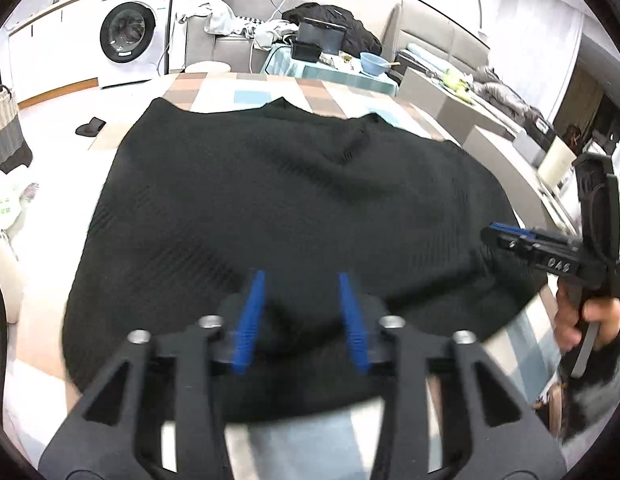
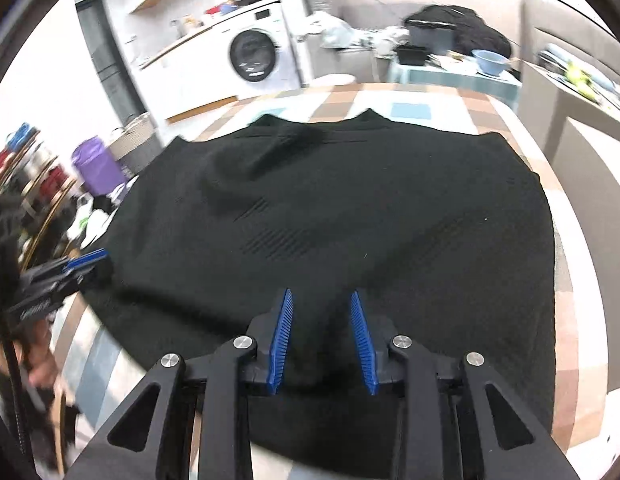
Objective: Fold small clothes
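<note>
While a black sweater (image 1: pixel 294 200) lies spread flat over a checked tablecloth (image 1: pixel 246 88), the left gripper (image 1: pixel 302 280) and right gripper (image 2: pixel 321 296) hover above its near edge, blue fingers (image 2: pixel 284 340) apart, nothing clamped between them

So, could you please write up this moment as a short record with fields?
garment: black knit garment, spread flat, a few wrinkles
surface: table with checked cloth
left gripper: open, over the garment's near edge, nothing pinched
right gripper: open, over the near edge, nothing pinched
background: white washing machine, blue bowl
fold: not yet started
</note>
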Motion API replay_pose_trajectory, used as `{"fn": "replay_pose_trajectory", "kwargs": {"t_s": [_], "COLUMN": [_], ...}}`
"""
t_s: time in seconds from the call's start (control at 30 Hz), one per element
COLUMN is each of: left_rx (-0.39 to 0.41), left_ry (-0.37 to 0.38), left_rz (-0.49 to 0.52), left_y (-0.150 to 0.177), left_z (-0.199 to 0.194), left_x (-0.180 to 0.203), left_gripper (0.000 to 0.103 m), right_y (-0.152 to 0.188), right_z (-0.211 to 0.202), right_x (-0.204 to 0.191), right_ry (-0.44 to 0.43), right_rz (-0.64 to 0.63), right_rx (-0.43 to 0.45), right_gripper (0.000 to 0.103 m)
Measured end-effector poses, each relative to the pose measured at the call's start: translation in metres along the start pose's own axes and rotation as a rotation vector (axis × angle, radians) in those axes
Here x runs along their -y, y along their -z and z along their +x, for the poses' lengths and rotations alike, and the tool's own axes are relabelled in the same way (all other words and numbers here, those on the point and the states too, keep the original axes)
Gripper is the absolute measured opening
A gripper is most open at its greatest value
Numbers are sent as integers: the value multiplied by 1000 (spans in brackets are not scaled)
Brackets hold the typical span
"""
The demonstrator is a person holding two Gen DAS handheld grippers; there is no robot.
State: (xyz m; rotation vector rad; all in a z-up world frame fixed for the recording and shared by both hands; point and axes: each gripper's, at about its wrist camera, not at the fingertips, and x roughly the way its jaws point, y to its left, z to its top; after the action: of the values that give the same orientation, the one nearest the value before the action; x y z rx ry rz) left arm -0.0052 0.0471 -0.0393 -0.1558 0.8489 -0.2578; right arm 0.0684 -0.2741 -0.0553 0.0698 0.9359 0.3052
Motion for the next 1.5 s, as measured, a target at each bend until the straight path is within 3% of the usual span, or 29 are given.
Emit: {"fn": "replay_pose_trajectory", "kwargs": {"t_s": [0.17,0.23,0.37,0.4,0.47,0.57,0.7,0.77,0.97,1.17,1.27,1.4,1.5], "left_rx": [-49,-74,-68,-66,-56,-45,-62,-57,-15,-8,-21,-35,-23], "left_ry": [-37,-58,-74,-72,-63,-95,-95,-101,-131,-176,-153,-67,-38], "left_rz": [-30,-25,-3,-10,-47,-107,-111,-127,-302,-389,-483,-614,-651], "left_y": [-9,-7,-5,-4,-2,3,10,11,14,34,51,70,75], "left_z": [33,43,45,44,37,29,20,12,-24,-50,-53,-51,-44], "left_x": [-2,-4,-5,-6,-15,-29,-36,-39,-64,-81,-92,-105,-110], "left_gripper": [46,46,46,46,46,56,56,56,56,57,56,56,56], "right_y": [-16,-16,-12,-11,-9,5,28,33,19,8,7,5,5], "right_z": [29,40,29,21,1,-16,-22,-31,-49,-17,-5,2,2], "right_x": [-5,-6,0,6,29,64,99,103,74,23,8,1,-8], "right_ry": [6,55,100,109,132,221,265,263,166,0,-34,-70,-87], "right_rz": [31,10,-42,-34,21,107,215,235,206,103,67,54,19], "right_rx": [-23,-62,-42,-18,22,10,-55,-40,66,35,20,5,11], "right_gripper": [33,33,35,38,54,54,53,53,54,57,57,57,57]}}
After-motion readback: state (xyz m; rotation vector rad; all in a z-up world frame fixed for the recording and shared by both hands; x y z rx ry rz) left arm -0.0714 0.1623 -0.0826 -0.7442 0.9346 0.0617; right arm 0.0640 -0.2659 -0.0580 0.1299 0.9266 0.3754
